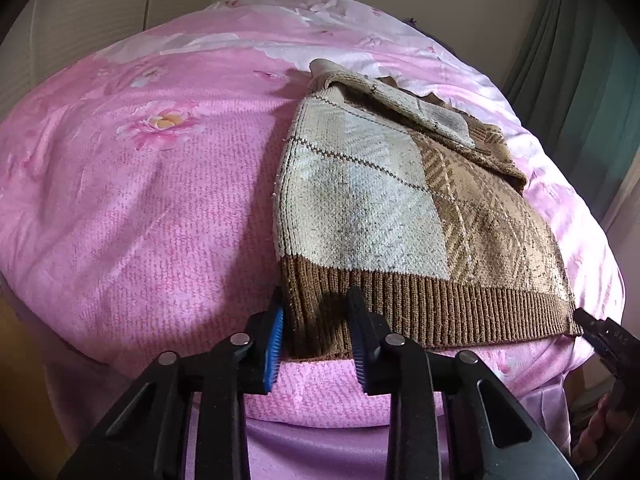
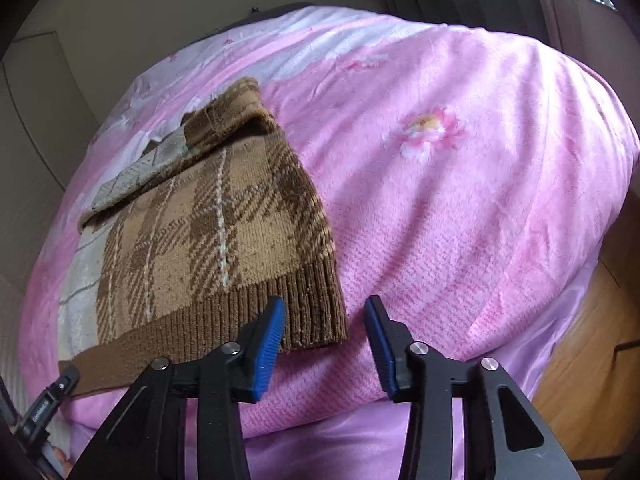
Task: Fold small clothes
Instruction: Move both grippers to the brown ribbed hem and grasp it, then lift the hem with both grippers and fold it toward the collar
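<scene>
You have one sweater (image 1: 384,200) in front of you, two grippers, one pink blanket (image 1: 152,200) beneath it all. The sweater lies flat near the blanket's front edge, its ribbed brown hem (image 1: 440,308) toward you and running along that edge. It is a knit in two halves: cream and pale grey diamonds on your left, tan and brown plaid on your right, with thin lines crossing both. One sleeve (image 1: 404,100) is folded across the top, cream over brown; a brown cuff (image 2: 224,120) shows at the far right corner of the garment.

Your left gripper (image 1: 316,336) stands with its jaws apart, straddling the hem's left corner, blue pads (image 1: 274,348) on either side of the rib. From the pictures you cannot tell whether they touch the knit. Your right gripper (image 2: 326,344) is likewise spread wide at the hem's right corner; its left pad (image 2: 266,346) overlaps the rib, its right pad (image 2: 382,344) sits over bare blanket.

The blanket is printed with pink flowers (image 2: 428,132). A wood floor (image 2: 592,368) shows past its right edge.
</scene>
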`<state>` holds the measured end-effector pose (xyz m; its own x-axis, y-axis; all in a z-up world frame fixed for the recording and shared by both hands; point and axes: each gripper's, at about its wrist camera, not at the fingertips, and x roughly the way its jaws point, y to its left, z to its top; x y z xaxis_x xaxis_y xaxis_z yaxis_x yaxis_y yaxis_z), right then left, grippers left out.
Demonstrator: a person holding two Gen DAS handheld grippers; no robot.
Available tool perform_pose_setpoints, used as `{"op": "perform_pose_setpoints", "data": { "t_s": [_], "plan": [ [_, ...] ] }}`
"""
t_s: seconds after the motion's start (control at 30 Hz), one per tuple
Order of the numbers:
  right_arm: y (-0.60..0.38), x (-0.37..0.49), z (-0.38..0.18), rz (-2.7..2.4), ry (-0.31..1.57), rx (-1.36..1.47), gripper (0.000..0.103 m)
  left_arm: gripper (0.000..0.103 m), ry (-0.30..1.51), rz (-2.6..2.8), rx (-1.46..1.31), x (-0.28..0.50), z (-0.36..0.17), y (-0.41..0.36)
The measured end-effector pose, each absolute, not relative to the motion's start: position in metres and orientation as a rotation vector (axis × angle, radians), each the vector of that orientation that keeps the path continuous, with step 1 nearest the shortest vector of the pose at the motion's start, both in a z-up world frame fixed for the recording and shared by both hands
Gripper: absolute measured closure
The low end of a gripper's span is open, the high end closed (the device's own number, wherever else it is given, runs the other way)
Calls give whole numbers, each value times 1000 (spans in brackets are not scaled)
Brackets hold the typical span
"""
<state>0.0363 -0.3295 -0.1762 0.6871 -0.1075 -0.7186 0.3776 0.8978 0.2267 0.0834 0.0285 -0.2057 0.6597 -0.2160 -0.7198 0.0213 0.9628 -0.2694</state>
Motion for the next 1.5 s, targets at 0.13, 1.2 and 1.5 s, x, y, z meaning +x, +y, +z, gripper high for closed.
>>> {"op": "perform_pose_setpoints", "data": {
  "t_s": [0.13,1.2,1.5],
  "plan": [
    [-331,42,-173,-247,766,366,61,75,845,-137,-246,84,-207,28],
    [-336,34,-120,-81,647,489,93,92,708,-139,-298,79,-140,37],
    [-336,78,-65,-49,506,496,93,92,594,-123,-345,132,-93,39]
  ]
}}
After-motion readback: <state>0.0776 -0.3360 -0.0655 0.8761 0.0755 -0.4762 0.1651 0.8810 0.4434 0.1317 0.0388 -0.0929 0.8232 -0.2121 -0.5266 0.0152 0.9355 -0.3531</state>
